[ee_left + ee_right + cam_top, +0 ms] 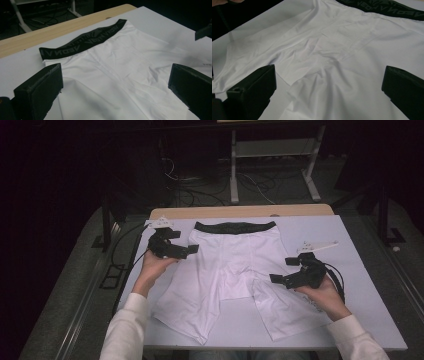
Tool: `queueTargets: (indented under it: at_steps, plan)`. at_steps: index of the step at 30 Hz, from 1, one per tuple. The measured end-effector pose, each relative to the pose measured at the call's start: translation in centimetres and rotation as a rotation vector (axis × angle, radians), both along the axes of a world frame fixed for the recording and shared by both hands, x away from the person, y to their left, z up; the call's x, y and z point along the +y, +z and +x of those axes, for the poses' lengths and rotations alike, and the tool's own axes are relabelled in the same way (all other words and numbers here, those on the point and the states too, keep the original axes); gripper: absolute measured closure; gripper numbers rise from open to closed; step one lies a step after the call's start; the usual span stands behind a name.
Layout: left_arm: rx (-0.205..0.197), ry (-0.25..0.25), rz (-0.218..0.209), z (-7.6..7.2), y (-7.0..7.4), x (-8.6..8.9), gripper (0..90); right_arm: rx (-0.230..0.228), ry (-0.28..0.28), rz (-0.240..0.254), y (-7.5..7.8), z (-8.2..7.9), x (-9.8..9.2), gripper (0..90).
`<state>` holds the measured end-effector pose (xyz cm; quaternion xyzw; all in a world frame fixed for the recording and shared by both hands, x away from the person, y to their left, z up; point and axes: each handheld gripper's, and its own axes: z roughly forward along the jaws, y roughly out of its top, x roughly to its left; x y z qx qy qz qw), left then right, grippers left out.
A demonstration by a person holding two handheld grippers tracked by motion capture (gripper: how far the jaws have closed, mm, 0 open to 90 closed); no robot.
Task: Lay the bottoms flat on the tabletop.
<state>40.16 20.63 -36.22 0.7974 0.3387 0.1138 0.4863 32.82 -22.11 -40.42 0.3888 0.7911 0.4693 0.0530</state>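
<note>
White shorts (230,265) with a black waistband (235,226) lie flat on the white table (350,250), waistband away from me and both legs towards me. My left gripper (192,250) hovers at the shorts' left hip, open, nothing between its jaws. In the left gripper view the waistband (85,40) lies ahead and white fabric (120,75) spreads between the wide jaws. My right gripper (275,279) is open too, just above the shorts' right leg. The right gripper view looks across the crotch seam (322,52) with the waistband (384,8) at the top edge.
A bare wooden strip (240,211) runs along the table's far edge. Beyond it stand a metal frame (272,160) and floor cables (190,185) in the dark. A white tag (317,245) lies on the table right of the shorts.
</note>
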Motion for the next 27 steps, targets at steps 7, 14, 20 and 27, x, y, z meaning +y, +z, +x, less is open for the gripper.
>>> queueTargets:
  at_steps: [7, 14, 20, 27]
  plan:
    - [-0.017, -0.015, -0.002, -2.1, -0.8, -0.2, 0.0, -0.011, -0.028, 0.007, -0.5, -0.9, -1.3, 0.0]
    - [-0.050, -0.053, 0.006, -4.1, -0.7, -0.9, 0.0, -0.014, -0.055, 0.007, -1.2, -1.6, -2.4, 0.0]
    - [-0.063, -0.060, -0.010, -5.7, -1.0, -0.9, 0.0, -0.028, -0.064, 0.006, -1.4, -2.3, -3.0, 0.0]
    - [-0.063, -0.043, -0.020, -7.6, -2.3, 0.2, 0.0, -0.043, -0.076, 0.012, -1.8, -3.1, -3.8, 0.0]
